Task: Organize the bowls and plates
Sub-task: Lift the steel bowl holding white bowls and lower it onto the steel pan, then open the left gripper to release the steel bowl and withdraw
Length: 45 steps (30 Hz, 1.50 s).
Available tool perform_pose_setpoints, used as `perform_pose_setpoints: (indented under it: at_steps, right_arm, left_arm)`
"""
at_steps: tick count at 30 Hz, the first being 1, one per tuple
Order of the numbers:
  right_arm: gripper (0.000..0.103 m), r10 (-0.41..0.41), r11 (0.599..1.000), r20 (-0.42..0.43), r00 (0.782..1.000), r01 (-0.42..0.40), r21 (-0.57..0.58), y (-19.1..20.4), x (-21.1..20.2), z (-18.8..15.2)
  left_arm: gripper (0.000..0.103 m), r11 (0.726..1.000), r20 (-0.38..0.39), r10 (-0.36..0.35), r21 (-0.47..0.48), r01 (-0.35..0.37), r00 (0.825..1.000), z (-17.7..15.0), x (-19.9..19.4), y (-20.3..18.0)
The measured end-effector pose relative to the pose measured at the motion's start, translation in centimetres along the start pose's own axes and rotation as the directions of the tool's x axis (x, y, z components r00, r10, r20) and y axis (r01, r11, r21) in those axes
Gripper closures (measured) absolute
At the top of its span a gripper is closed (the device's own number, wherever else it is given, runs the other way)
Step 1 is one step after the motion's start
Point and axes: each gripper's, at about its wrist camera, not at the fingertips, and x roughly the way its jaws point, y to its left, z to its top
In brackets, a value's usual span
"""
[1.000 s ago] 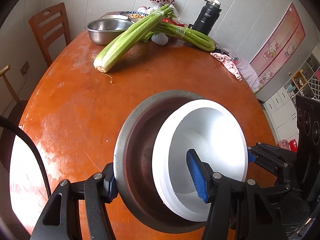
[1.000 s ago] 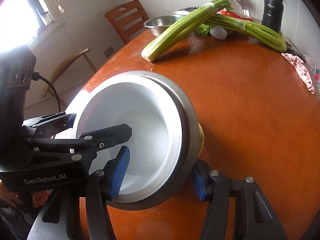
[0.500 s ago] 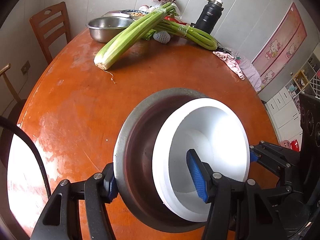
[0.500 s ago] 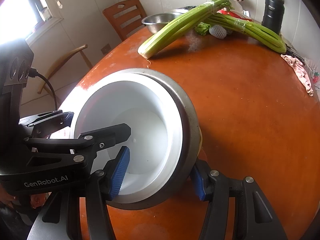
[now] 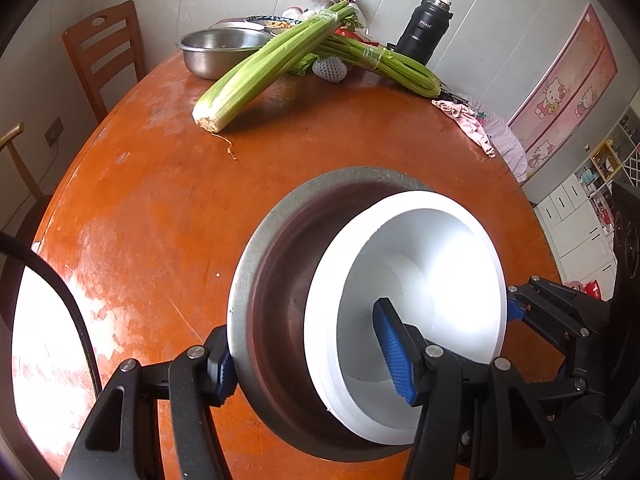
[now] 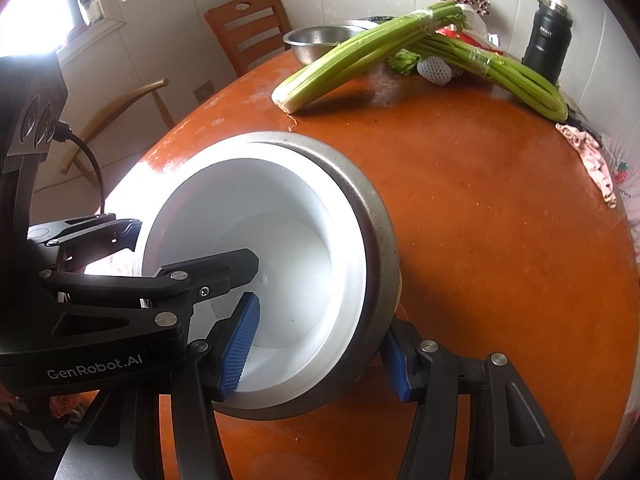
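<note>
The white bowl [image 5: 420, 280], nested in the steel bowl [image 5: 276, 280] above the orange table [image 5: 160, 200], is pinched with it at 6 o'clock by the left gripper [image 5: 308, 360] and the right gripper [image 6: 320, 344].

A white bowl [image 5: 420, 264] sits nested, tilted, inside a steel bowl [image 5: 276, 292] near the table's [image 5: 160, 200] front edge.
</note>
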Motion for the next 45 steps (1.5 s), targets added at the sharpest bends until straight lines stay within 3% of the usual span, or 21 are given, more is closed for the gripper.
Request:
perform_pose_setpoints:
  at_steps: [22,29,34,39,45]
  right_arm:
    - [0.044,-0.084,0.996,0.039,0.996,0.086,-0.040,0.3,-0.4,0.1]
    - [0.043,-0.084,0.995,0.081,0.993,0.088,-0.038,0.4,-2.2,-0.1]
    - [0.043,-0.077,0.996,0.119,0.990,0.082,-0.032,0.7,-4.1,-0.9]
    - [0.043,-0.064,0.997,0.161,0.985,0.070,-0.034,1.5,-6.6,-2.6]
    - [0.041,-0.076,0.996,0.197,0.977,0.086,-0.040,2.1,-8.7,-6.0]
  left_arm:
    - [0.043,0.999,0.032,0.024,0.025,-0.025,0.999,-0.3,-0.9,-0.1]
    - [0.042,0.997,0.077,0.069,0.016,-0.070,0.995,-0.5,-2.8,-0.1]
    - [0.042,0.992,0.142,0.119,0.030,-0.124,0.983,-1.3,-5.3,-0.9]
    - [0.039,0.982,0.221,0.176,0.026,-0.186,0.959,-3.5,-8.1,-2.2]
    - [0.035,0.973,0.229,0.224,0.001,-0.230,0.947,-7.2,-9.3,-3.7]
